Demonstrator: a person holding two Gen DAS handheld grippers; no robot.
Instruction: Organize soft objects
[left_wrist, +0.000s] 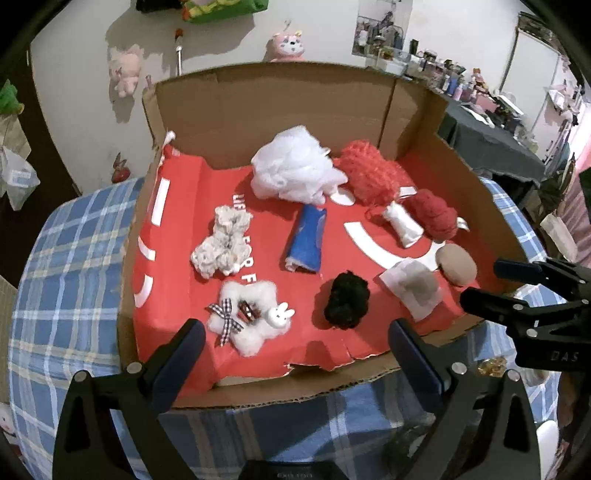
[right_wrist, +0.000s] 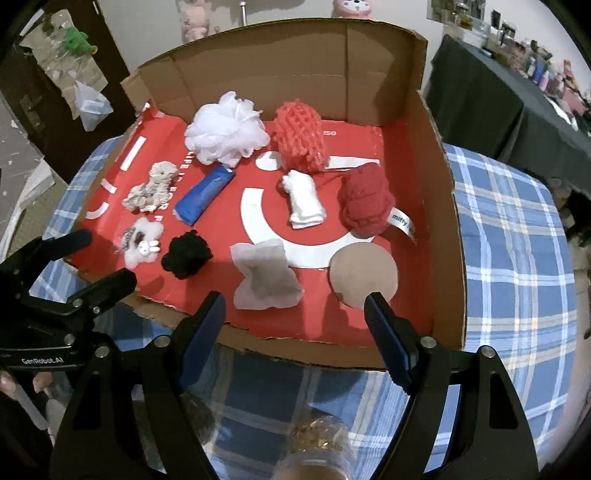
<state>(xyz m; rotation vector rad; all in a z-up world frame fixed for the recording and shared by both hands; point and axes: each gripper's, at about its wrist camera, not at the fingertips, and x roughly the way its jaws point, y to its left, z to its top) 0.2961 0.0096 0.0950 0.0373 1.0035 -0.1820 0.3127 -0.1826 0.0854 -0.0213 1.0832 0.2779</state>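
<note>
An open cardboard box (left_wrist: 258, 107) (right_wrist: 439, 221) with a red floor holds several soft things: a white mesh pouf (left_wrist: 295, 166) (right_wrist: 225, 129), a red mesh pouf (left_wrist: 373, 173) (right_wrist: 301, 136), a dark red knit bundle (left_wrist: 436, 214) (right_wrist: 365, 203), a white sock roll (left_wrist: 404, 225) (right_wrist: 304, 201), a blue roll (left_wrist: 306, 240) (right_wrist: 203, 195), a cream scrunchie (left_wrist: 221, 243) (right_wrist: 153, 188), a white fluffy clip with a bunny (left_wrist: 247, 317) (right_wrist: 142, 240), a black scrunchie (left_wrist: 347, 299) (right_wrist: 186, 254), a grey-white cloth (left_wrist: 413, 288) (right_wrist: 266, 277) and a tan round puff (left_wrist: 456, 264) (right_wrist: 364, 273). My left gripper (left_wrist: 297, 339) (right_wrist: 99, 254) and right gripper (right_wrist: 295, 306) (left_wrist: 491, 284) are open and empty, at the box's near edge.
The box sits on a table with a blue plaid cloth (left_wrist: 62, 266) (right_wrist: 517, 240). A dark-covered table (right_wrist: 480, 92) with clutter stands at the back right. Plush toys hang on the wall (left_wrist: 125, 70). A jar with a gold lid (right_wrist: 317, 439) lies below my right gripper.
</note>
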